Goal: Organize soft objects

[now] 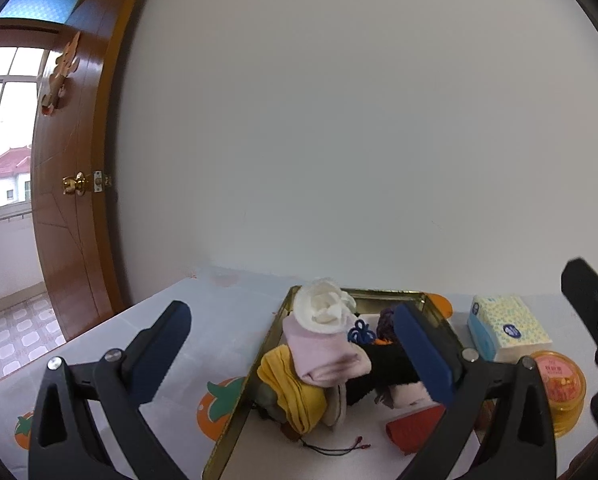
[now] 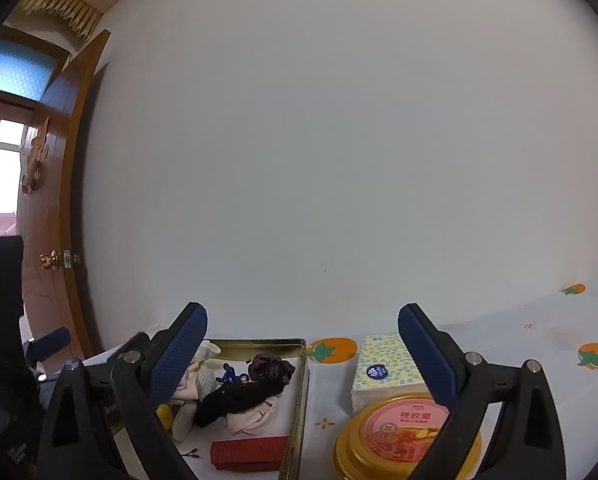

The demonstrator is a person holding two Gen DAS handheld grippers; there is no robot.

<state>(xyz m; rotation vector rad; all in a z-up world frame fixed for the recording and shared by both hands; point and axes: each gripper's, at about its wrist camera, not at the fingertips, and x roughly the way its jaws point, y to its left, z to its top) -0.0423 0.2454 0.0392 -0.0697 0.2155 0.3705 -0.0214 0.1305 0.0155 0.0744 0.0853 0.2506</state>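
Note:
A gold metal tray [image 1: 273, 332] holds several soft things: a white and pink rolled cloth [image 1: 323, 336], a yellow cloth [image 1: 291, 388], a black sock [image 1: 383, 364], a purple scrunchie [image 1: 387, 320] and a red pad [image 1: 415, 428]. My left gripper [image 1: 295, 320] is open and empty, raised over the tray's near left side. In the right wrist view the tray [image 2: 301, 384] lies at lower left with the black sock [image 2: 239, 396] and red pad [image 2: 251, 452]. My right gripper [image 2: 303, 328] is open and empty above the tray's right rim.
A tissue pack [image 1: 507, 328] and a round gold tin with a pink lid [image 1: 559, 384] stand right of the tray; both show in the right wrist view, the pack [image 2: 387, 372] and the tin [image 2: 407, 436]. A white wall is behind. A wooden door [image 1: 75, 200] is at left.

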